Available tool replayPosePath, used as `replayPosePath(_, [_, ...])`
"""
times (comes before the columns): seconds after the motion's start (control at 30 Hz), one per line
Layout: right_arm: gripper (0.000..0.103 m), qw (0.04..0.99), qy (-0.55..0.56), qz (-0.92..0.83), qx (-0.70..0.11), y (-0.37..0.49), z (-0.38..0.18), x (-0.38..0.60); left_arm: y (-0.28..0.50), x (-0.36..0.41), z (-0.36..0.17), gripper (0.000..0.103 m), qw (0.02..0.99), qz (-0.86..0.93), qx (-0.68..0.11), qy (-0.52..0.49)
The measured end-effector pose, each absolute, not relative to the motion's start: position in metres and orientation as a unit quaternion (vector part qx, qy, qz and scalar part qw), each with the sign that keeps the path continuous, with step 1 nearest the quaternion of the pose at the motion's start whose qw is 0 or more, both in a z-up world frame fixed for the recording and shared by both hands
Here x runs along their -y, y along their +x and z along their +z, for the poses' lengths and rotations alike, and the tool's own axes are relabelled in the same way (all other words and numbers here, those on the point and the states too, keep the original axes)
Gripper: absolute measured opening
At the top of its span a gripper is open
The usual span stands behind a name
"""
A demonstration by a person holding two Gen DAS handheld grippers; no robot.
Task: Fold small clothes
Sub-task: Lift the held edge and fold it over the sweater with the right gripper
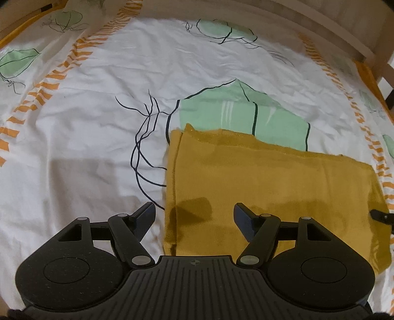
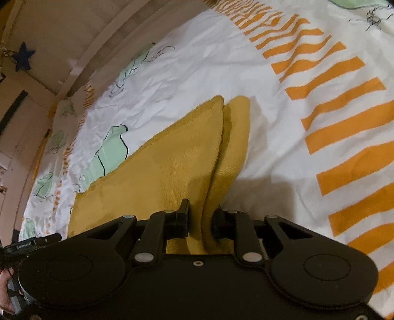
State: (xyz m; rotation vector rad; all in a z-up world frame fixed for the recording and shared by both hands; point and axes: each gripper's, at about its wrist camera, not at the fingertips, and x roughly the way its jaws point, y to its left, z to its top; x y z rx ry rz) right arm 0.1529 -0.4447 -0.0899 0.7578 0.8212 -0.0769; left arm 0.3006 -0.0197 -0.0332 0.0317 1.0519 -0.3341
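Closest to me, the right gripper (image 2: 199,221) is clamped on the near edge of the yellow cloth (image 2: 172,167); the fabric bunches up between its jaws and rises into a ridge that runs away from the gripper toward two rounded corners lying side by side on the bed. From that wrist view the cloth looks doubled, two layers meeting along the ridge, with the bigger part spreading off to the gripper's left.

Just beside it, the left gripper (image 1: 194,221) hangs over the same yellow cloth (image 1: 270,184) with its jaws spread wide and nothing between them. One finger sits over the white sheet (image 1: 86,123), the other over the cloth, so the cloth's left folded edge passes straight under the gap. The cloth lies ahead and to the right of this gripper, flat on the bed, its long side running across the view toward the orange-striped border of the sheet.

Judging by this, the next fold hinges on that left edge: the free left gripper is the nearer one to it and would only need to come down and pinch, while the right one holds the opposite end steady. Farther off, the sheet's green patches and the wooden bed frame (image 1: 320,22) close the view.
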Motion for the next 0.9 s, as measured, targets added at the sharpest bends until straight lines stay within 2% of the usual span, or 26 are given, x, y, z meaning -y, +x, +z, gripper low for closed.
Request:
replayPosePath(0.47, [0.024,0.873,0.305,-0.008,-0.381,0.181,-0.013,0.371,0.306,0.0,-0.022,0.069,0.842,-0.181,-0.508,-0.019])
replayPosePath(0.9, [0.023,0.868,0.297,0.042,-0.397,0.232,-0.026,0.267,0.316,-0.041,-0.022,0.069,0.845,-0.154,-0.512,-0.018])
